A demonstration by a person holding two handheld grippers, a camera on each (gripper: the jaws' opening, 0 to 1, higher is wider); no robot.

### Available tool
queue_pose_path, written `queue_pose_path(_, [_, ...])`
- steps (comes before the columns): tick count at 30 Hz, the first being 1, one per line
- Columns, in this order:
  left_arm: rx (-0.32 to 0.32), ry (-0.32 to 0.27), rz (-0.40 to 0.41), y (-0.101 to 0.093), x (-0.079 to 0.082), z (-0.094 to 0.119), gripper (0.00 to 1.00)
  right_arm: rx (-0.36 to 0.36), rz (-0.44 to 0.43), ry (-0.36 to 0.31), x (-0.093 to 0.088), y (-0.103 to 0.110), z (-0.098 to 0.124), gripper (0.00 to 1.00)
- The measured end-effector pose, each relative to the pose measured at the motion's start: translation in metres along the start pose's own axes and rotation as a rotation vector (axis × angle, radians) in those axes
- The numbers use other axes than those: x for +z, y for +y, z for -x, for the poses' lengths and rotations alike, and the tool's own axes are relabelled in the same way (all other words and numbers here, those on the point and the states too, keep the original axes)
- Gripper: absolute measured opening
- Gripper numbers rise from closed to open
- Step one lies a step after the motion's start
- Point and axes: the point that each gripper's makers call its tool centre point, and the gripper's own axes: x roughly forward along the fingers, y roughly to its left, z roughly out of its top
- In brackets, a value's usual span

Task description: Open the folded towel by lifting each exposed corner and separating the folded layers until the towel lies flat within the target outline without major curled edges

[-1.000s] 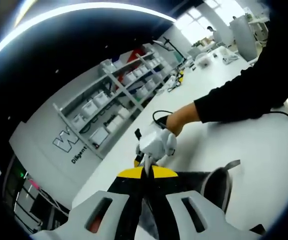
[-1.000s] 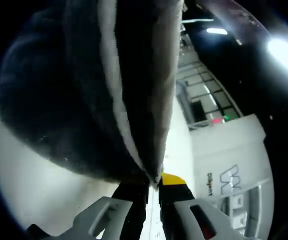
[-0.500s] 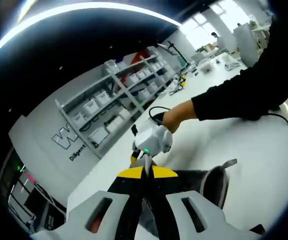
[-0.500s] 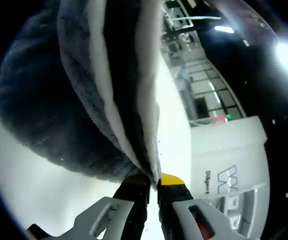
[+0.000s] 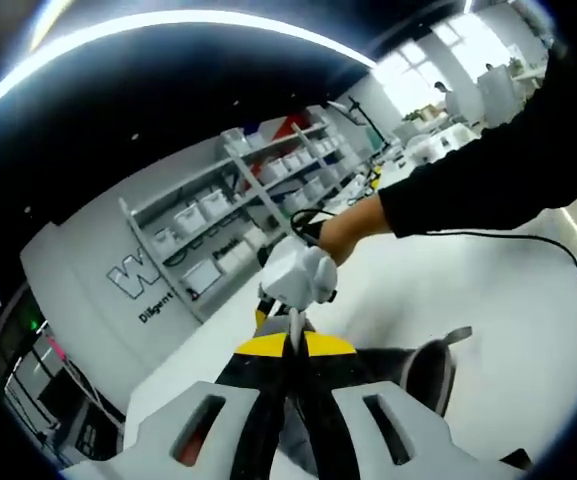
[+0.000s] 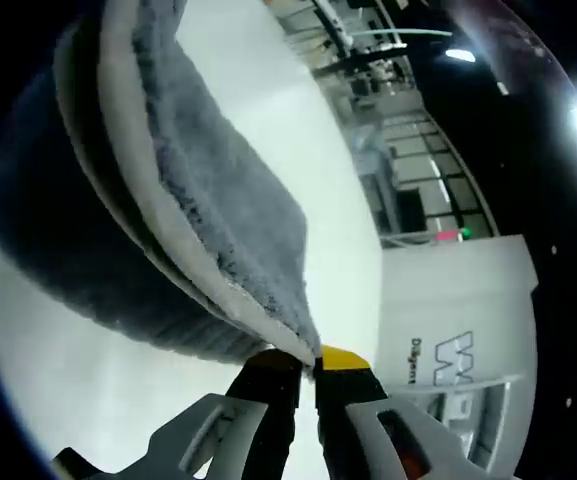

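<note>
Towel pinched at corner by right gripper; opposite edge nipped by left gripper; long axis spanned between grippers above table.

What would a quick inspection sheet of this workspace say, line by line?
Surface: white table, mostly bare.
Job's things: grey towel, a corner lifted, layers parting.
Clutter: nothing seen near the towel.
Grippers: left gripper shut on towel; right gripper shut on towel.
Cables: black cable trails across the table.
Surroundings: shelving with white bins, a white wall panel with lettering, and bright windows.
</note>
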Motion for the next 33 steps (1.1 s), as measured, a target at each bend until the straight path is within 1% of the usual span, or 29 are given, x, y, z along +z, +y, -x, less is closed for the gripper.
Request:
queue_pose_path(3, [0.01, -0.01, 0.009, 0.004, 0.001, 0.003, 0.03, 0.003, 0.005, 0.009, 0.003, -0.005, 0.002, 0.0])
queue_pose_path(5, [0.014, -0.008, 0.037, 0.006, -0.001, 0.007, 0.03, 0.007, 0.008, 0.012, 0.007, -0.008, 0.004, 0.0])
queue_pose_path(7, [0.051, 0.004, 0.066, 0.014, -0.005, 0.012, 0.03, 0.012, 0.013, 0.017, 0.01, -0.011, 0.005, 0.0])
queue_pose_path(10, [0.085, -0.023, 0.156, 0.025, -0.01, 0.022, 0.03, 0.031, 0.015, 0.028, 0.017, -0.014, 0.006, 0.0])
queue_pose_path(11, [0.087, -0.026, 0.182, 0.027, -0.012, 0.025, 0.03, 0.031, 0.025, 0.036, 0.018, -0.016, 0.006, 0.0])
queue_pose_path(12, [0.085, -0.028, 0.185, 0.028, -0.013, 0.027, 0.03, 0.03, 0.031, 0.044, 0.019, -0.019, 0.007, 0.0])
queue_pose_path(14, [0.081, -0.032, 0.231, 0.029, -0.017, 0.032, 0.03, 0.029, 0.032, 0.047, 0.022, -0.023, 0.008, 0.0])
queue_pose_path(16, [0.095, -0.055, 0.251, 0.033, -0.017, 0.037, 0.03, 0.029, 0.039, 0.053, 0.026, -0.029, 0.009, 0.0])
queue_pose_path(21, [0.135, -0.085, 0.296, 0.043, -0.022, 0.046, 0.03, 0.036, 0.059, 0.075, 0.039, -0.041, 0.011, 0.0])
queue_pose_path(23, [0.153, -0.098, 0.336, 0.049, -0.027, 0.052, 0.03, 0.042, 0.069, 0.091, 0.042, -0.044, 0.01, 0.0])
queue_pose_path(25, [0.153, -0.102, 0.365, 0.051, -0.03, 0.055, 0.03, 0.055, 0.083, 0.105, 0.045, -0.044, 0.009, 0.0])
queue_pose_path(26, [0.152, -0.108, 0.399, 0.052, -0.034, 0.058, 0.03, 0.059, 0.09, 0.11, 0.046, -0.045, 0.008, 0.0])
queue_pose_path(27, [0.152, -0.112, 0.412, 0.053, -0.035, 0.059, 0.03, 0.059, 0.092, 0.111, 0.047, -0.046, 0.008, 0.0])
queue_pose_path(30, [0.192, -0.156, 0.538, 0.058, -0.045, 0.07, 0.03, 0.058, 0.101, 0.112, 0.058, -0.053, 0.006, 0.0])
queue_pose_path(31, [0.187, -0.165, 0.566, 0.056, -0.047, 0.072, 0.03, 0.059, 0.108, 0.112, 0.062, -0.055, 0.005, 0.0])
queue_pose_path(32, [0.179, -0.177, 0.621, 0.054, -0.053, 0.075, 0.03, 0.061, 0.114, 0.112, 0.066, -0.056, 0.004, 0.0])
queue_pose_path(33, [0.181, -0.18, 0.653, 0.053, -0.057, 0.077, 0.03, 0.065, 0.124, 0.112, 0.07, -0.057, 0.003, 0.0])
